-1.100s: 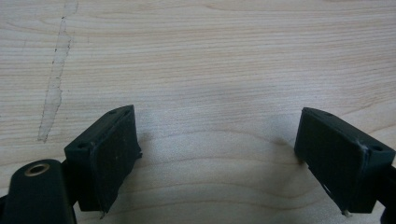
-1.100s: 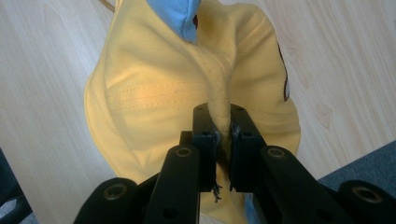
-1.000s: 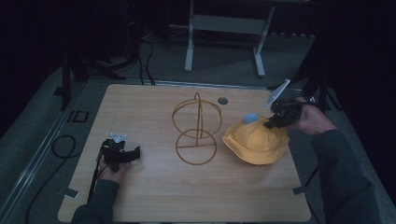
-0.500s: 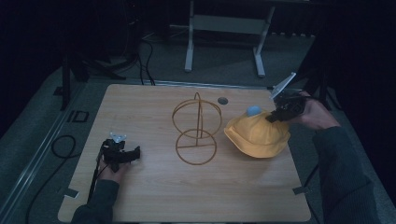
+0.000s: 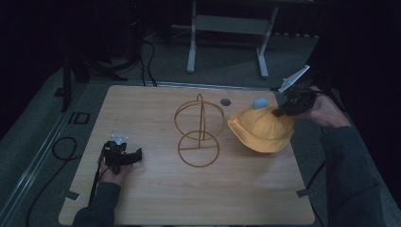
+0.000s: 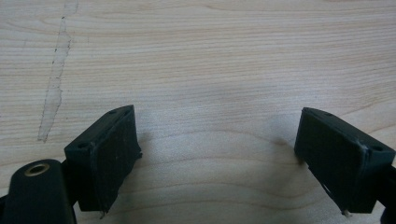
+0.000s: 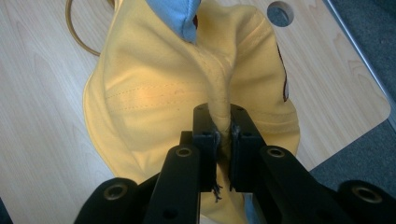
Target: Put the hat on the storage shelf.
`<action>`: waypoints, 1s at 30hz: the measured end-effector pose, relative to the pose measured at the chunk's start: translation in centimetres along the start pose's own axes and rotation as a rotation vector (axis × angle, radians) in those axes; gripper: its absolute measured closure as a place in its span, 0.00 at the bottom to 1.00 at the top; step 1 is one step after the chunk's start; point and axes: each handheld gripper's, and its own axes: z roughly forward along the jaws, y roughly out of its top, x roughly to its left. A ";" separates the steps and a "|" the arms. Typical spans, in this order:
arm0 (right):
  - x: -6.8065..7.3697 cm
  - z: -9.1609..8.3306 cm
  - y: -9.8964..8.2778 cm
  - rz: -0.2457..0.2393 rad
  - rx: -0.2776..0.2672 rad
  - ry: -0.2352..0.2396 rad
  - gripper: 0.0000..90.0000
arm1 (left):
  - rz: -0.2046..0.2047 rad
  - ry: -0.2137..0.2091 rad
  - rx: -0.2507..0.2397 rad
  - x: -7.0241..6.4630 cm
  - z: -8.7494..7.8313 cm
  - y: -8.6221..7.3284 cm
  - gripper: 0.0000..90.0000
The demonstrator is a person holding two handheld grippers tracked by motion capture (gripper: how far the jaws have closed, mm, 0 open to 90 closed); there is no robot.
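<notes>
The wooden table (image 5: 156,203) spreads wide under both hands, and the yellow hat (image 5: 262,130) is the biggest thing on it, bunched up right at the tip of the right gripper (image 5: 283,109). In the right gripper view the jaws are pinched tight on a fold of the hat's fabric (image 7: 223,116), with the rest of the hat draping away below onto the tabletop. Just beyond it stands the gold wire stand (image 5: 198,132), two rings on a post. Something pale blue (image 5: 260,102) peeks from the hat's far side, perhaps a lining. Well apart, the left gripper (image 5: 124,157) rests low over bare wood, jaws spread wide, nothing between them.
</notes>
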 end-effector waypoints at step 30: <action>-0.9 -2.3 -0.3 0.036 -0.102 0.014 0.93 | 0.000 0.000 0.001 0.0 0.0 0.0 0.15</action>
